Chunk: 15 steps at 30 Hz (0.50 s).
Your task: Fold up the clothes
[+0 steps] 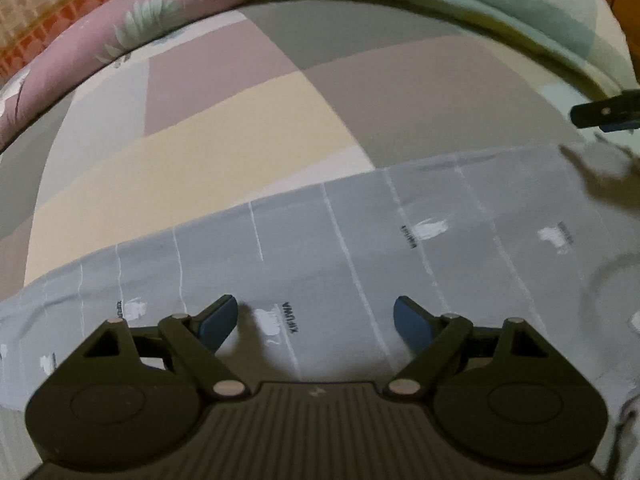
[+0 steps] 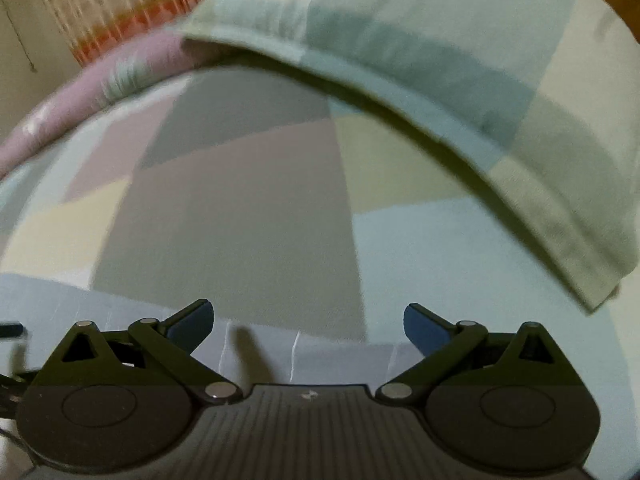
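Hovering over grey garment (image 1: pixel 360 240) spread flat on bed (image 1: pixel 200 152) — left gripper (image 1: pixel 316 316), right gripper (image 2: pixel 308 320) fingers spread, empty — folding seemingly unstarted.

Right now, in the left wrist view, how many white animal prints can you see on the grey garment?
5 clear: between the open fingers, left, far left, upper middle, upper right. More may be hidden.

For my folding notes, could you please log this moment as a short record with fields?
surface: patchwork bed sheet
garment: grey printed cloth, lying flat on the sheet
behind: pink pillow and pale green pillow
left gripper: open, above the cloth, holding nothing
right gripper: open, over the cloth's edge, holding nothing
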Each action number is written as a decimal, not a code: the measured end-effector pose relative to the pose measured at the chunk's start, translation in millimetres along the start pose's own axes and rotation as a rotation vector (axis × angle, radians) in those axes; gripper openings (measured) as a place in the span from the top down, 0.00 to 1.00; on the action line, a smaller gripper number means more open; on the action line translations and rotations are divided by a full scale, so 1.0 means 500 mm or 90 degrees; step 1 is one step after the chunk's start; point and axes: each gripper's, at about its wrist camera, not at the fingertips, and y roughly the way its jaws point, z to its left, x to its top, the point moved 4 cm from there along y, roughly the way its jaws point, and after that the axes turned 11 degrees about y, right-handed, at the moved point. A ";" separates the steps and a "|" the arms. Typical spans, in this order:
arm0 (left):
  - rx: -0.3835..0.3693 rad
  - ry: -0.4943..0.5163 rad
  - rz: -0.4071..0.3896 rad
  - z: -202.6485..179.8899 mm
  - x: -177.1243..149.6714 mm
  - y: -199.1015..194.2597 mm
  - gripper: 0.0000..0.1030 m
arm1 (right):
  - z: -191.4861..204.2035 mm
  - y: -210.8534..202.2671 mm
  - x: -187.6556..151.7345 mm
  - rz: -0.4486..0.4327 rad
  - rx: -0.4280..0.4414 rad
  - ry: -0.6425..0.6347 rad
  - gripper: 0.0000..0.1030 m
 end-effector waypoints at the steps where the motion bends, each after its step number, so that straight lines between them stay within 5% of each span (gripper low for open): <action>1: 0.001 -0.002 -0.006 -0.005 0.001 -0.009 0.18 | -0.004 -0.014 0.004 -0.003 0.010 -0.017 0.00; 3: 0.003 0.010 -0.021 -0.022 0.011 -0.025 0.18 | -0.016 -0.023 0.007 -0.003 -0.007 -0.078 0.04; 6: -0.005 0.018 -0.036 -0.049 0.028 -0.033 0.18 | -0.051 -0.012 0.015 0.024 -0.030 -0.141 0.31; 15: -0.035 0.033 -0.059 -0.122 0.066 -0.032 0.18 | -0.055 0.026 0.000 0.068 0.009 -0.324 0.40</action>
